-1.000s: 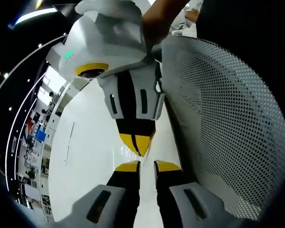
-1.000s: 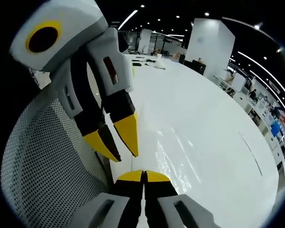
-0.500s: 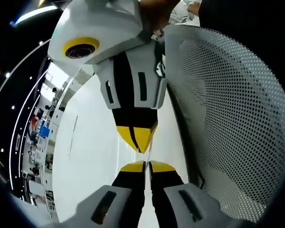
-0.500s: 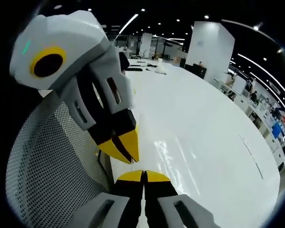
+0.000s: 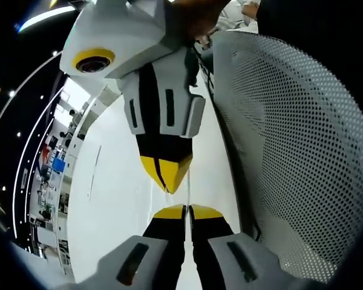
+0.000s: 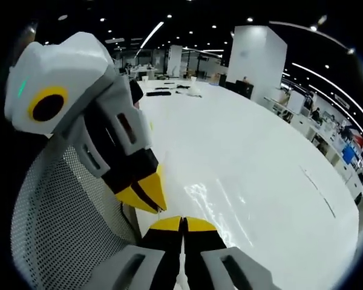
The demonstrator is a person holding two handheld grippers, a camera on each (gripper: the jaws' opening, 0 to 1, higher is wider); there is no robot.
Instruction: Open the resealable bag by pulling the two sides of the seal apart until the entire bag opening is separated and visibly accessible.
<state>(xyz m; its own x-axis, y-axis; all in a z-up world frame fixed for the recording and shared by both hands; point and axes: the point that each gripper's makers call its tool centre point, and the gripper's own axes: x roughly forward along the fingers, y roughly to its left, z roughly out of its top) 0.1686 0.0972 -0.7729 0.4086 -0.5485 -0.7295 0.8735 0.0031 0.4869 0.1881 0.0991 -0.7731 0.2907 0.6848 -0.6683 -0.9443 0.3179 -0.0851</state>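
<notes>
Left gripper (image 5: 184, 211): it comes up from the bottom middle of the left gripper view. Its two yellow tips are pressed together with no gap.
Right gripper (image 6: 183, 223): it comes up from the bottom middle of the right gripper view. Its tips are pressed together too.
How they meet: the two grippers point at each other, tip near tip, just apart.
Bag (image 6: 199, 192): it is see-through and very hard to see. The shiny, wrinkly patch just above the right gripper's tips is likely the bag. I cannot tell if either gripper has the bag pinched.
Table (image 6: 260, 157): big, white and glossy, under both grippers.
Mesh chair back (image 5: 290, 151): white with lots of little holes, on the right side of the left gripper view.
How the bag feels, I think: very light, thin, floppy and slippery. It bends but will not break.
Where to hold, I think: one lip of the seal in each gripper, near the middle of the top edge, then pull the two sides apart.
</notes>
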